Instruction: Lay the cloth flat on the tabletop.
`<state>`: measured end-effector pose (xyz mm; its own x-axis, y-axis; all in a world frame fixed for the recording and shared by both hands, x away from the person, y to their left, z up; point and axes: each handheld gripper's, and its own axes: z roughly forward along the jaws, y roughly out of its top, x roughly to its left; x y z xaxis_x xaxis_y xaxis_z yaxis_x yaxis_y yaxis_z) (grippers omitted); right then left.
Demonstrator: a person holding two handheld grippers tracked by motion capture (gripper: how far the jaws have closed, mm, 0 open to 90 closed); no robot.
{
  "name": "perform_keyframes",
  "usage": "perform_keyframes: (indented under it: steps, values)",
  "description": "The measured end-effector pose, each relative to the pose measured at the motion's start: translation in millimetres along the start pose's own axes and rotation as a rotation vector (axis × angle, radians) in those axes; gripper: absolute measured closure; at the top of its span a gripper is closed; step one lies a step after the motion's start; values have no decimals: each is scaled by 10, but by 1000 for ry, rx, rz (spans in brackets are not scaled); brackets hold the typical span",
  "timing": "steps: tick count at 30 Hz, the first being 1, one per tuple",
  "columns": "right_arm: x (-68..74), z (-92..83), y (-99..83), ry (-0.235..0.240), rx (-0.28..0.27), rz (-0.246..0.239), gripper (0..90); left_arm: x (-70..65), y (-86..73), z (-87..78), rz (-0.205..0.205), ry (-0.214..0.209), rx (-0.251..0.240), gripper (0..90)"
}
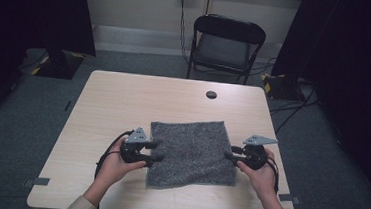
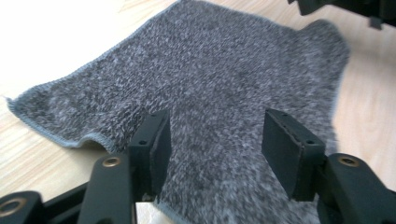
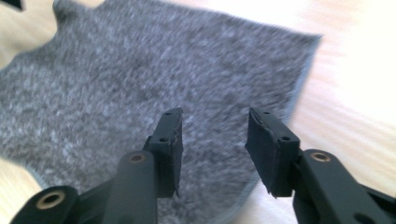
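In the high view, a grey cloth is seen lying flat on the desk, near the front edge. The left gripper is held at the cloth's left side and the right gripper at its right side.

In the left gripper view, the jaws are spread apart over the cloth, and nothing is pinched.

In the right gripper view, the jaws are also spread above the cloth, near its edge.
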<state>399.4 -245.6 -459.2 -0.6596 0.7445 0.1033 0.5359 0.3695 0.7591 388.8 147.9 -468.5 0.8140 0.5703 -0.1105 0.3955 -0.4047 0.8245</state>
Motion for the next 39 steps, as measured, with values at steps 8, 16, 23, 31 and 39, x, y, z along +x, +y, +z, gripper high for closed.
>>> perform_keyframes:
  steps: [8,16,23,31,39]
  values:
    - [156,159,-224,6,104,-127,535,-73,-201,217,47,-30,126,386]
    - [298,54,-408,16,82,-133,479,-213,-283,73,95,-66,162,359]
    - [325,-34,-337,30,64,-142,434,-150,-225,-77,74,-48,110,330]
    - [87,197,-46,-20,34,-138,426,212,-27,12,25,56,12,293]
    - [123,368,-140,-3,71,-177,425,248,-110,253,40,54,58,287]
